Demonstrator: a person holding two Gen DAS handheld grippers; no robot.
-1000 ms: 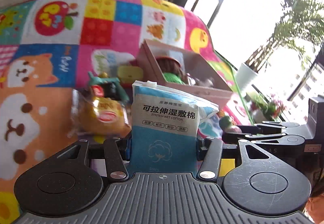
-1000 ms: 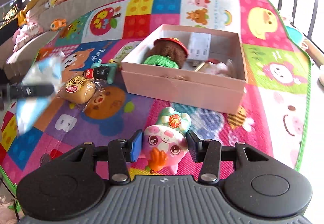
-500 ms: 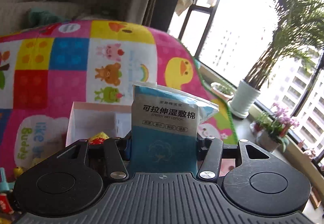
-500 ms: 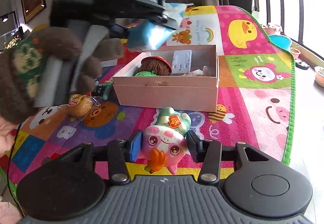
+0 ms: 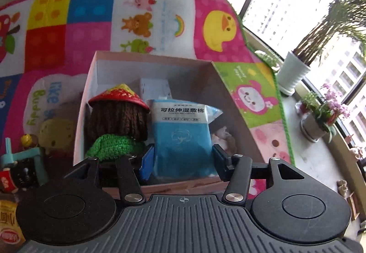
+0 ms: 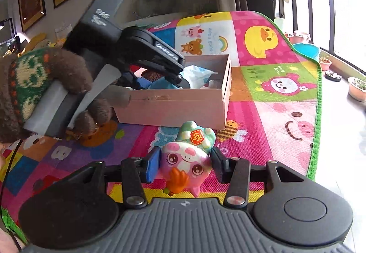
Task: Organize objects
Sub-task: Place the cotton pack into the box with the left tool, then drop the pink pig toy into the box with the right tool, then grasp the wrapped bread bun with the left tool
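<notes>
A pink cardboard box stands on a colourful play mat. In it are a knitted doll with a red hat and a small white box. My left gripper is over the box, its jaws spread a little off the blue wet-cotton pack, which stands inside the box. My right gripper is shut on a pink pig toy above the mat, in front of the box. The left gripper also shows in the right wrist view.
Left of the box lie a teal and black toy and a wrapped bun. Potted plants stand on the window ledge at the right. The mat's green edge runs along the right side.
My left gripper has swung from the mat over the box, come down into it, and its jaws have spread off the pack. My right gripper has kept hold of the pig toy.
</notes>
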